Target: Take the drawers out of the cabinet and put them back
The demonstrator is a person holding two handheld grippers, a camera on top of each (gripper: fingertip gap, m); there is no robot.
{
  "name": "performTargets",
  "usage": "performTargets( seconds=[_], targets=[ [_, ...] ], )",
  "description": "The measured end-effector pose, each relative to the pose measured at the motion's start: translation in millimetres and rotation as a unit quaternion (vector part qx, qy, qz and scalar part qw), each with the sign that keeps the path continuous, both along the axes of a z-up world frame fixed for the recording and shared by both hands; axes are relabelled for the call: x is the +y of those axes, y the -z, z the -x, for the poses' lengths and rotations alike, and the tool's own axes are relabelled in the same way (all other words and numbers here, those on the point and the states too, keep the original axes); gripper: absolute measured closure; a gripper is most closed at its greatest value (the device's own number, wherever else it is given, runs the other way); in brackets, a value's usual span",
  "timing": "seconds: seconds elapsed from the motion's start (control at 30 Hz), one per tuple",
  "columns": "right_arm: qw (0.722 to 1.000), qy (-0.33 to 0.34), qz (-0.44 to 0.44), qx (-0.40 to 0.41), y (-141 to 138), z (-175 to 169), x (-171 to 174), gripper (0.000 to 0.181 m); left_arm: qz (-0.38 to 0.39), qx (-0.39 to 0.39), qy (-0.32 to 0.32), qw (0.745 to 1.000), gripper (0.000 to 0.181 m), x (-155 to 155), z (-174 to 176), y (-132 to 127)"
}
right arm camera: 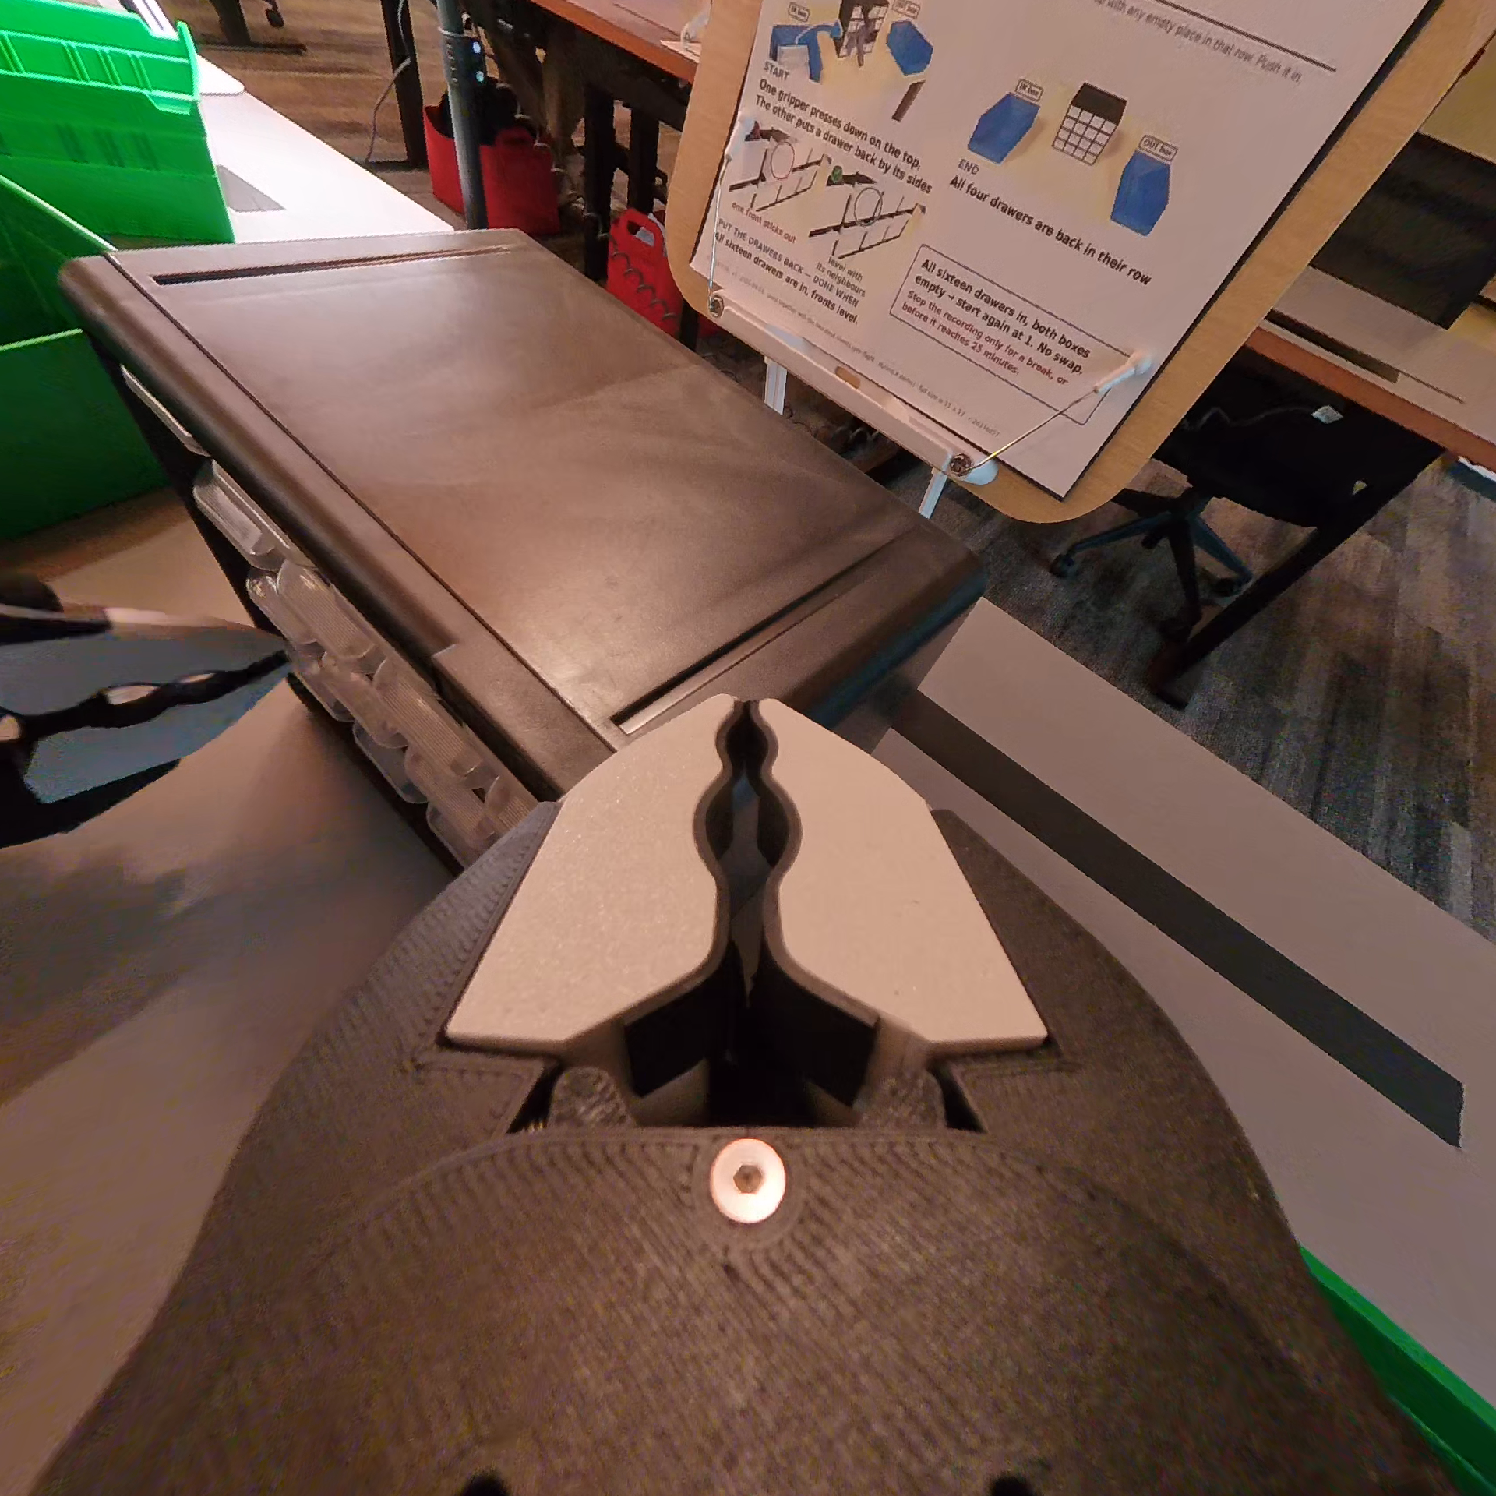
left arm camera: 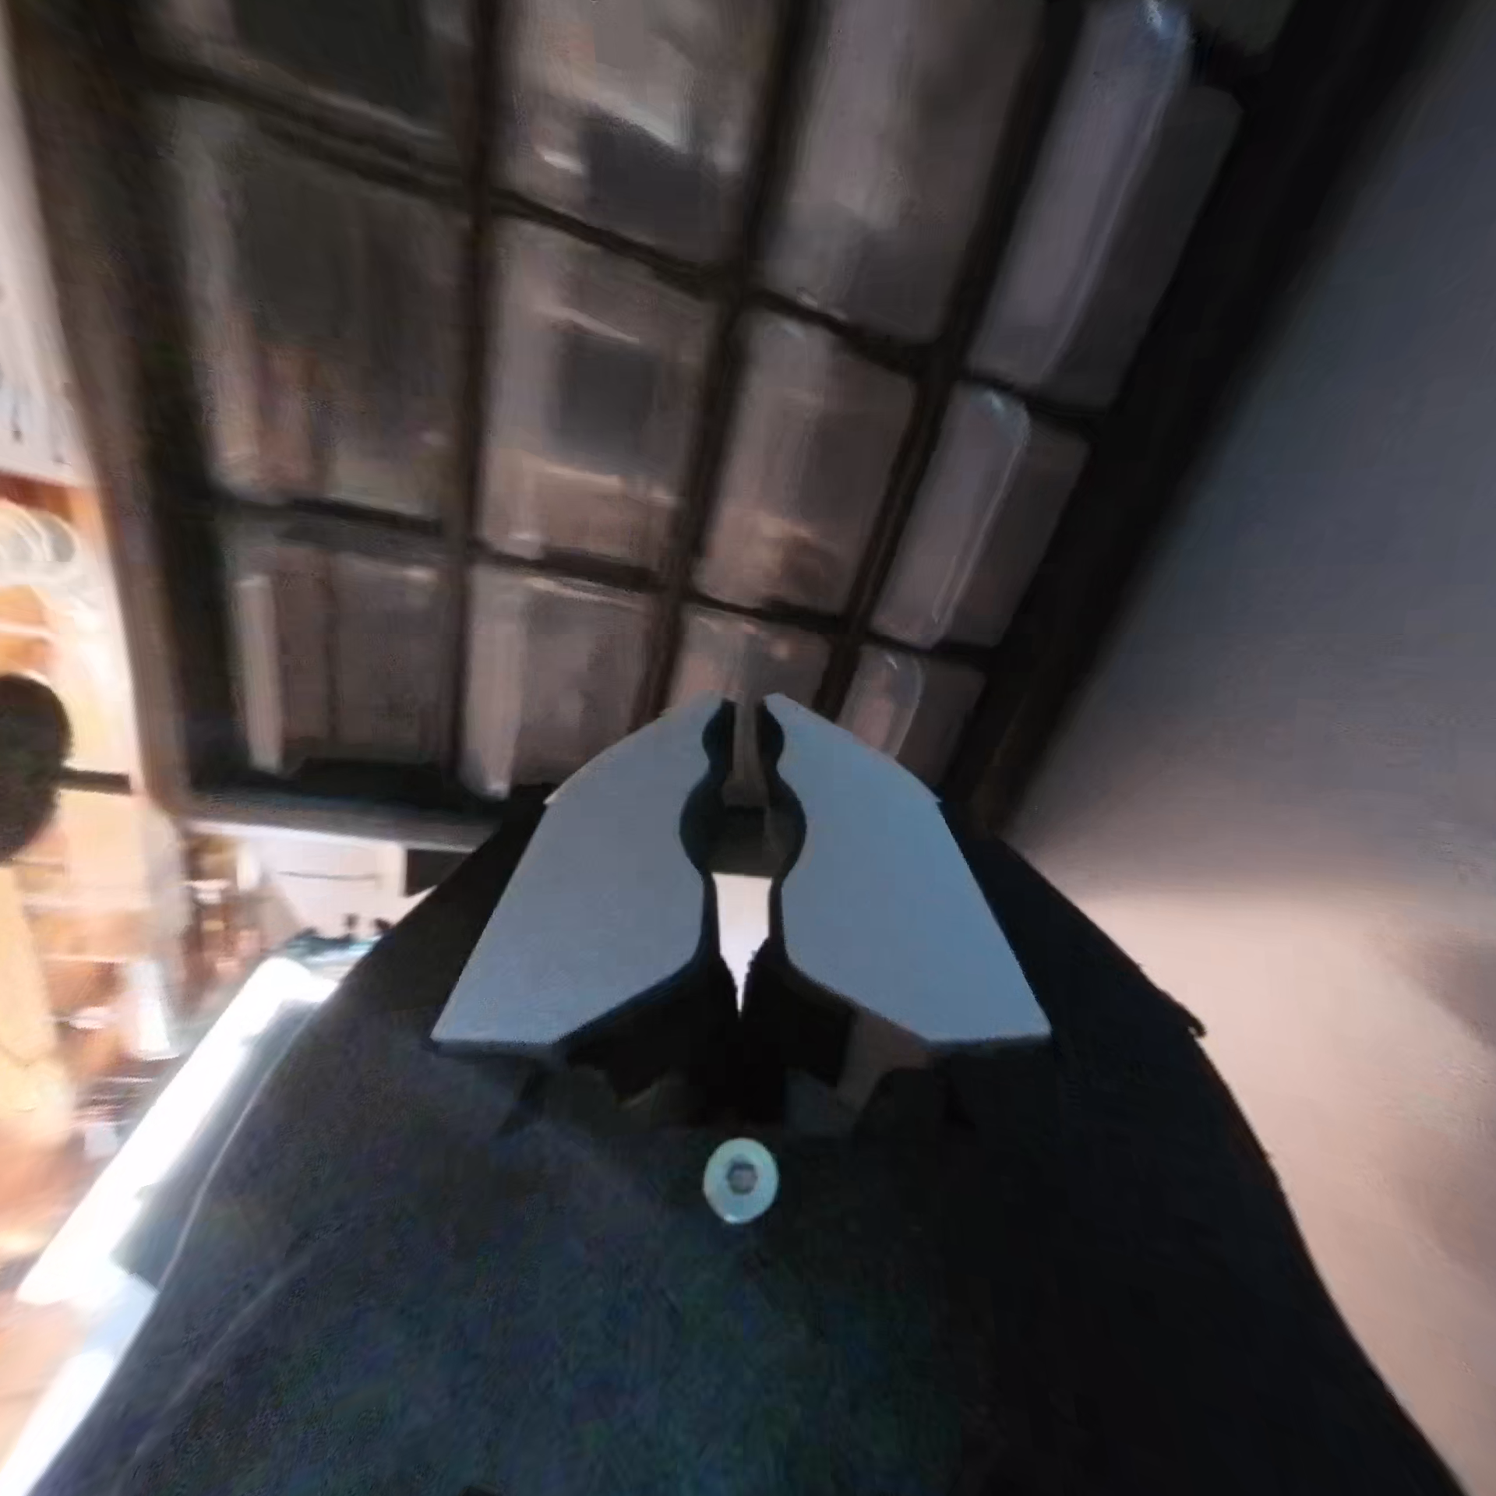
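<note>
The left claw (left arm camera: 749, 712) pinches the thin clear pull tab of a drawer (left arm camera: 749, 656) in the bottom row of the cabinet (left arm camera: 567, 364), whose fronts are blurred. The right claw (right arm camera: 746, 712) is closed on nothing over the cabinet's top corner, by the counter (right arm camera: 1133, 931).

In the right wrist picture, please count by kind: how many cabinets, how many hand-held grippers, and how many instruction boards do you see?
Cabinet: 1
Hand-held gripper, the left one and the right one: 2
Instruction board: 1
Total: 4
</note>
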State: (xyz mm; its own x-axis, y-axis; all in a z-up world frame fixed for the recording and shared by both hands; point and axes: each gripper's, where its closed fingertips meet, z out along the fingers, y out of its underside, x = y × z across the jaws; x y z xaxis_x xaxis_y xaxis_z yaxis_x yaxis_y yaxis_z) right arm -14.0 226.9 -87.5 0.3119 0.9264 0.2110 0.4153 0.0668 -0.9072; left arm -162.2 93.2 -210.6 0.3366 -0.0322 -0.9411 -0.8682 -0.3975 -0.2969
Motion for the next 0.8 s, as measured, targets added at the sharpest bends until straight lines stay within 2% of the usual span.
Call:
performTargets(
  seconds=[0.1, 0.17, 0.2, 0.27, 0.3, 0.37, 0.43, 0.5, 0.53, 0.63, 0.73, 0.8],
  targets=[
    [1.000, 0.002, 0.000, 0.000, -0.1, 0.1, 0.0, 0.181, -0.143, -0.124, 0.034, 0.981, 0.167, -9.9, -1.0, -47.5],
    [1.000, 0.004, -0.003, -0.001, -0.2, 0.1, 0.0, 0.181, -0.242, -0.215, 0.033, 0.945, 0.153, -19.8, 12.1, -78.1],
    [1.000, 0.005, -0.003, -0.002, -0.2, 0.1, 0.0, 0.181, -0.274, -0.268, 0.025, 0.923, 0.138, -22.6, 21.7, -85.9],
    [1.000, 0.007, -0.004, -0.002, -0.3, 0.1, -0.1, 0.181, -0.294, -0.380, 0.019, 0.877, 0.109, -18.8, 37.3, -84.5],
    [1.000, 0.006, -0.008, -0.003, -0.4, 0.2, -0.1, 0.181, -0.289, -0.433, 0.029, 0.853, 0.102, -13.6, 40.7, -78.8],
    [0.999, -0.008, -0.036, -0.009, -1.0, -0.4, -1.7, 0.181, -0.266, -0.504, 0.049, 0.820, 0.104, -4.4, 44.0, -63.7],
    [0.999, -0.041, -0.036, 0.006, -4.6, -2.7, -10.6, 0.141, -0.249, -0.528, 0.083, 0.808, 0.114, -1.5, 40.0, -55.8],
    [0.994, -0.107, -0.007, 0.012, -3.2, -9.6, -31.2, 0.101, -0.239, -0.528, 0.105, 0.808, 0.132, -2.5, 34.3, -55.1],
    [0.991, -0.130, 0.006, -0.024, 7.7, -16.4, -38.0, 0.107, -0.236, -0.520, 0.104, 0.814, 0.133, -2.5, 34.8, -54.9],
    [0.987, -0.111, -0.016, -0.113, 35.4, -27.0, -23.7, 0.125, -0.235, -0.519, 0.106, 0.815, 0.134, -2.7, 35.2, -54.5],
    [0.985, -0.125, -0.002, -0.117, 46.6, -17.0, -20.8, 0.144, -0.232, -0.516, 0.105, 0.818, 0.135, -2.6, 35.5, -54.3],
    [0.987, -0.110, -0.012, -0.116, 46.7, -16.7, -13.0, 0.146, -0.224, -0.506, 0.105, 0.826, 0.139, -1.2, 34.1, -53.6]
  ],
)
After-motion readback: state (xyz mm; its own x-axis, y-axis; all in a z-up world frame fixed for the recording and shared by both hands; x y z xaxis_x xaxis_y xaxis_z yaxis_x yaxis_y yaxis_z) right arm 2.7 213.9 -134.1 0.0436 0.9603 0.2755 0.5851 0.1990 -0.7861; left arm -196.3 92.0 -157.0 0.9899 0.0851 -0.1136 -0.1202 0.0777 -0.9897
